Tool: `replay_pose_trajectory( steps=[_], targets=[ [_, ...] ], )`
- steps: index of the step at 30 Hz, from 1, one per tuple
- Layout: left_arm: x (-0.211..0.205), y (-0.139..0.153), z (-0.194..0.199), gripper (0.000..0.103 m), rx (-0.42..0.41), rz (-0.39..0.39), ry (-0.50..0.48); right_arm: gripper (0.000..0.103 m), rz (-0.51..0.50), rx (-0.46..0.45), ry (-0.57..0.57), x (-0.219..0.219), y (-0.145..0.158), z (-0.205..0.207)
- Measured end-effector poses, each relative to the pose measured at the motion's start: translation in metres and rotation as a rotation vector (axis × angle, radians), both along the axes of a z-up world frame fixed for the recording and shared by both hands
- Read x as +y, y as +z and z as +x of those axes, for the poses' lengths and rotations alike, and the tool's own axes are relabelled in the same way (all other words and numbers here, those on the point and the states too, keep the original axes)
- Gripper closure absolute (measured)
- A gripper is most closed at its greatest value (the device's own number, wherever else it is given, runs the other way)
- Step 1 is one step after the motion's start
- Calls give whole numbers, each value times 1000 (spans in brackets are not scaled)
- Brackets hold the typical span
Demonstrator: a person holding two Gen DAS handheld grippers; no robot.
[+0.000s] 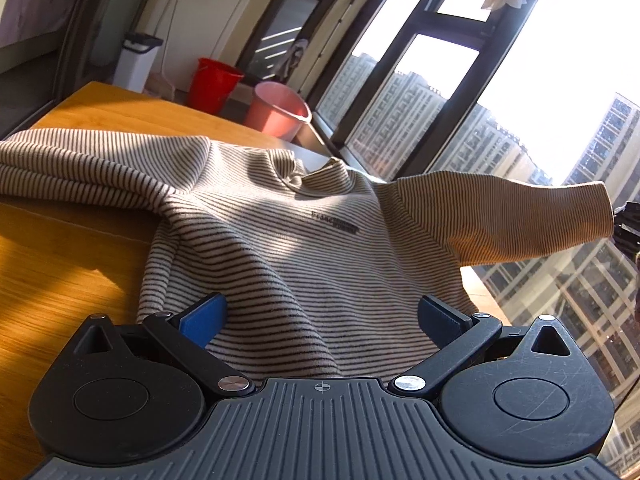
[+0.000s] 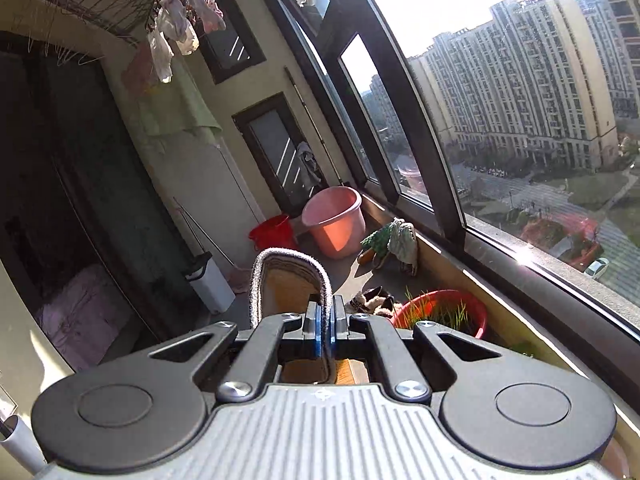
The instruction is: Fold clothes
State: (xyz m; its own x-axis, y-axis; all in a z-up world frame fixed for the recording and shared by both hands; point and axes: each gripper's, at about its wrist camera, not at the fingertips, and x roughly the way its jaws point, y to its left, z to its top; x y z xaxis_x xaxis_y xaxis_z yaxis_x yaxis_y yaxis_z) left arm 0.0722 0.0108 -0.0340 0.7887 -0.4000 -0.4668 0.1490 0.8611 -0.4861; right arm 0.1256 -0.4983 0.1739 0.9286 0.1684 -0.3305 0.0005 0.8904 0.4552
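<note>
- While the striped sweater (image 1: 280, 240) lies on the tabletop (image 1: 60, 260), its right sleeve cuff (image 2: 292, 280) is held clamped in the right gripper (image 2: 325, 320), stretched sideways.
- Left gripper (image 1: 320, 316): fingers spread wide over the hem, nothing gripped.

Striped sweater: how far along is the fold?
Barely begun. Sweater lies spread on the table, no fold made. Right tool is shut on the cuff, sleeve lifted. Left tool is open over the hem. Both sleeves and body remain.
</note>
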Motion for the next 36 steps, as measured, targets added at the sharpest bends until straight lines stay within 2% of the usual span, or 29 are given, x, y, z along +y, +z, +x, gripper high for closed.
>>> replay_pose_trajectory(
  steps=[4, 7, 13, 21, 25, 28, 30, 34, 36],
  targets=[
    [1, -1, 0, 0, -1, -13, 0, 99, 30, -21, 42, 17, 5, 11],
    [2, -1, 0, 0, -1, -17, -1, 99, 27, -37, 102, 47, 12, 25],
    [4, -2, -1, 0, -4, -41, 0, 99, -20, -47, 261, 135, 23, 59],
    [6, -2, 0, 0, -6, -70, 2, 99, -17, -4, 485, 257, 0, 102],
    [6, -3, 1, 0, -6, -78, 3, 99, -27, 31, 555, 299, -21, 111],
    [6, -3, 1, 0, -6, -81, 3, 96, -85, 25, 564, 316, -31, 109],
    [7, -3, 1, 0, -6, -84, 3, 94, -72, 11, 571, 313, -34, 106],
    [6, -3, 3, 0, -5, -85, 3, 77, -57, -10, 515, 281, -38, 98],
    [6, -2, 4, 0, -4, -84, 3, 74, -53, -1, 481, 261, -47, 94]
  ],
)
